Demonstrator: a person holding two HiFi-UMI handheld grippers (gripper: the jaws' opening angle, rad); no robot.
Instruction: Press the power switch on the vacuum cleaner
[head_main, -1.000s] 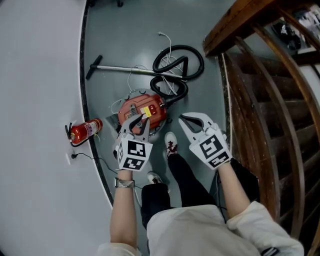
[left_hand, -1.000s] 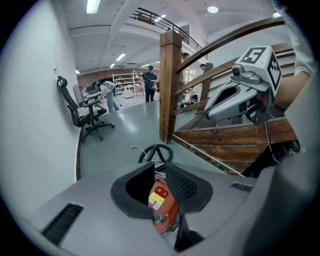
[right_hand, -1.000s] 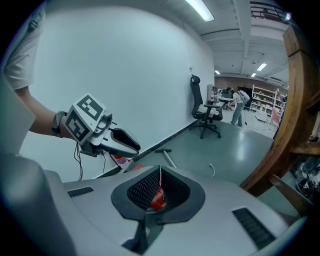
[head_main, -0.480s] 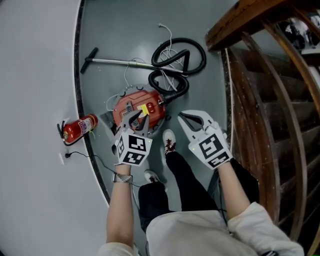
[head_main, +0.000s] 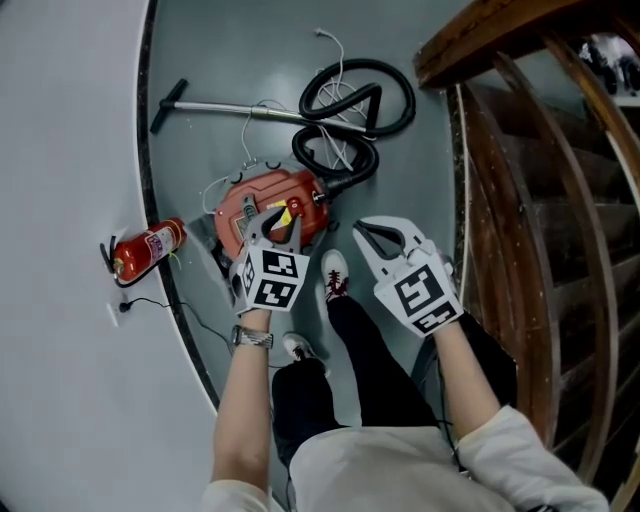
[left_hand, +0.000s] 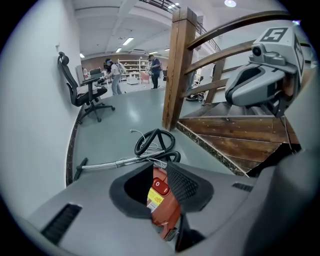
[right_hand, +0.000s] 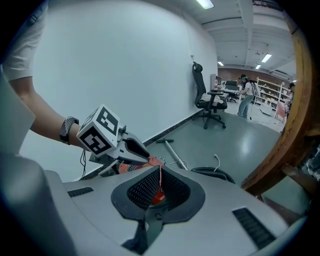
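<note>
Left gripper dropped closer to the vacuum cleaner
its jaws just spread, nothing gripped, tips clear of the power switch; right gripper pinched together.

1. Head view: the left gripper sits just left of centre. It's tipped steeply down, with its nose at roughly 12 o'clock.
2. Its jaws stand apart and have just been opening. Nothing is pinched between them.
3. The left forearm is bare and runs up from 6 o'clock, wrist pretty much straight.
4. The right gripper is just right of centre, about level with the other one. It's also tilted down, nose toward 11 o'clock.
5. Its jaws are closed tip to tip, gripping nothing.
6. The right forearm comes in from 5 o'clock out of a pale sleeve.
7. The two grippers are side by side, near each other but not touching.
</note>
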